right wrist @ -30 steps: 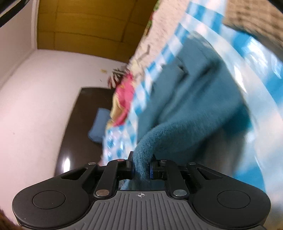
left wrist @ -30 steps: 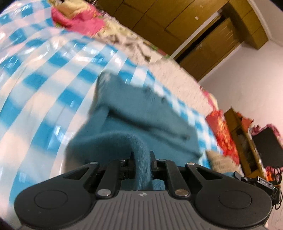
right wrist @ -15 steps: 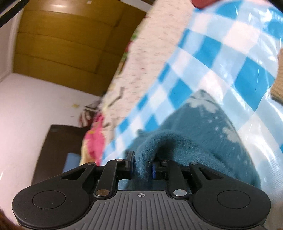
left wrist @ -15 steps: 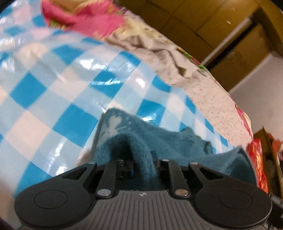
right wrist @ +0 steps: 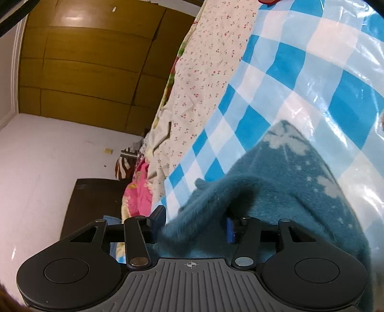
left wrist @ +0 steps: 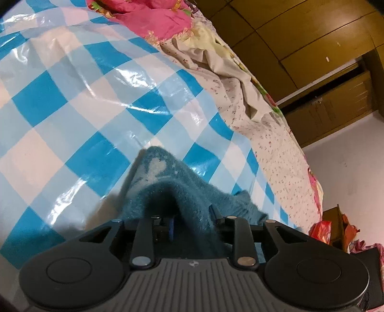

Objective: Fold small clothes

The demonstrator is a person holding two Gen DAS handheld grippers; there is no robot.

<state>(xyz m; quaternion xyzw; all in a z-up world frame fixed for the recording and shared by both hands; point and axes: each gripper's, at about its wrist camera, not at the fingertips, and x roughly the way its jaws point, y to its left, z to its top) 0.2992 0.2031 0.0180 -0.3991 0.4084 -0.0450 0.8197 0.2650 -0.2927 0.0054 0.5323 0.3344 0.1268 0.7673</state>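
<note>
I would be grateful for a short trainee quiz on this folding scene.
1. True or false: the right fingers are clamped tight on the garment.
2. The garment lies on: A) a wooden floor, B) a checked sheet, C) a pillow.
3. Fill in: the bundled cloth beyond the sheet is mostly ____ in colour.

Key: 1 false, they stand well apart with the fabric loose between them; 2 B; 3 pink.
</note>
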